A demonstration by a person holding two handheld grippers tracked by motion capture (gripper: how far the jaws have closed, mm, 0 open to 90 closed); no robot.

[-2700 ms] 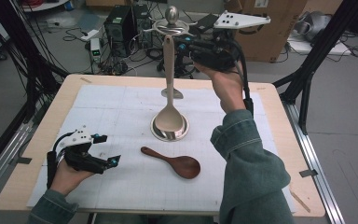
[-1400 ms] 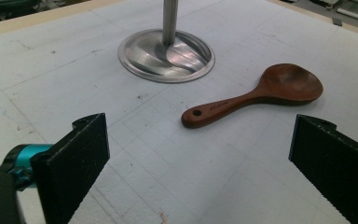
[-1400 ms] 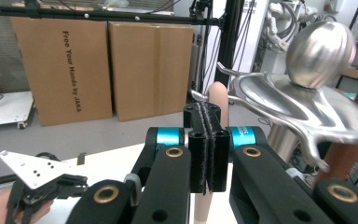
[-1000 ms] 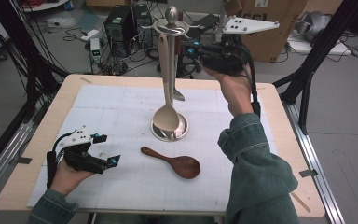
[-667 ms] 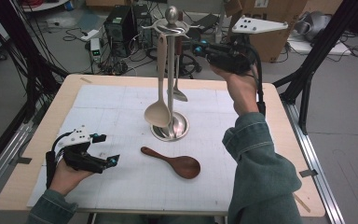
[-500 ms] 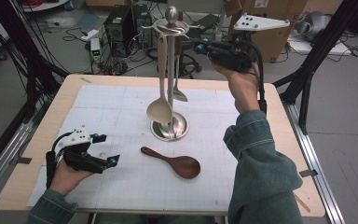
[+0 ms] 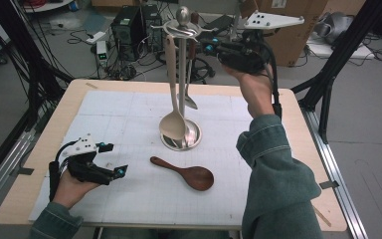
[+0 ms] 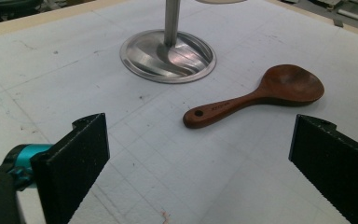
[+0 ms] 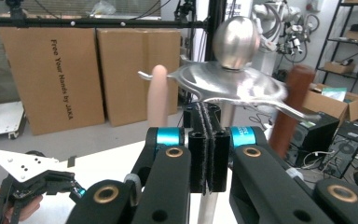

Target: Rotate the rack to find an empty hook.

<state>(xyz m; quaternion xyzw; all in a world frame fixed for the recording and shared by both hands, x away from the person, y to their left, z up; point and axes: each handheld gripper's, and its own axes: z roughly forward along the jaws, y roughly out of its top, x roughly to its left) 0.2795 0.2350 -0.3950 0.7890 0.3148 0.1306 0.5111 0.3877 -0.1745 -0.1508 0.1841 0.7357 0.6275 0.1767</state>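
The beige ladle (image 7: 172, 119) is hanging from the top disc of the steel utensil stand (image 7: 181, 134), its bowl dangling just above the stand's round base near the middle of the table (image 7: 308, 144). Its handle tip is showing in the right gripper view (image 9: 158, 93), poking up beside the rim of the disc, just beyond and to the left of the jaws. The right gripper (image 7: 214, 49) is hovering at the height of the stand's top, just beside the disc, with its jaws pressed flat together and nothing between them. A brown-handled utensil (image 9: 290, 107) is hanging on the other side of the disc. On the white mat in front of the stand a wooden spoon (image 7: 185, 172) is lying flat, apart from the base. The left gripper (image 7: 114, 160) is resting low at the table's near left, its jaws standing wide apart and empty, pointing toward the wooden spoon.
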